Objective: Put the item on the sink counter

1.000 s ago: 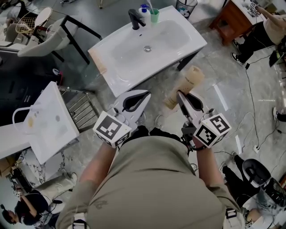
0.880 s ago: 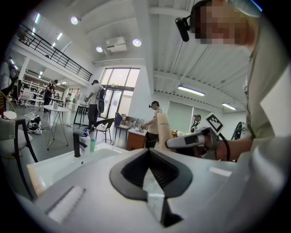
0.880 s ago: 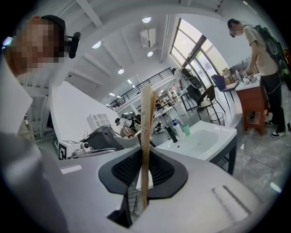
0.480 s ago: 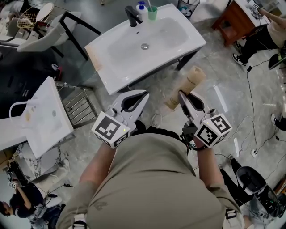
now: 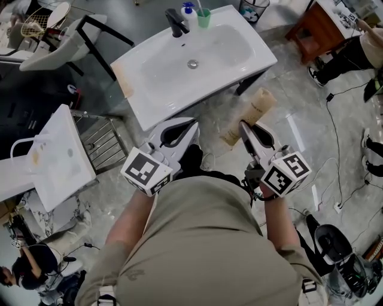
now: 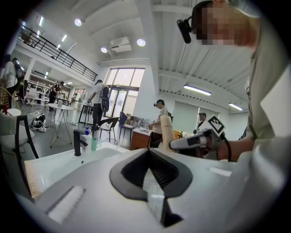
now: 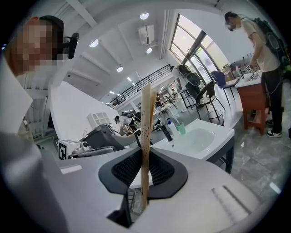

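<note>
A beige tube [image 5: 251,112] with a wide flat end sticks out forward and up from my right gripper [image 5: 242,126], which is shut on its lower part. In the right gripper view the tube [image 7: 145,136] shows edge-on as a thin strip pinched between the dark pads. My left gripper [image 5: 192,124] hovers beside it on the left, fingertips together and nothing between them. The white sink counter [image 5: 149,101] stands just ahead of both grippers, with a black faucet [image 5: 178,23], a soap bottle [image 5: 190,12] and a green cup [image 5: 204,18] at its far edge.
A second white basin [image 5: 54,161] and a metal rack [image 5: 102,140] stand to the left. A brown wooden table [image 5: 311,30] and a person's legs are at the upper right. Cables run over the marble floor on the right. A wire bin [image 5: 251,8] sits behind the sink.
Both grippers have edged a little forward toward the sink counter, the tube still in the right one. The jaws look the same.
</note>
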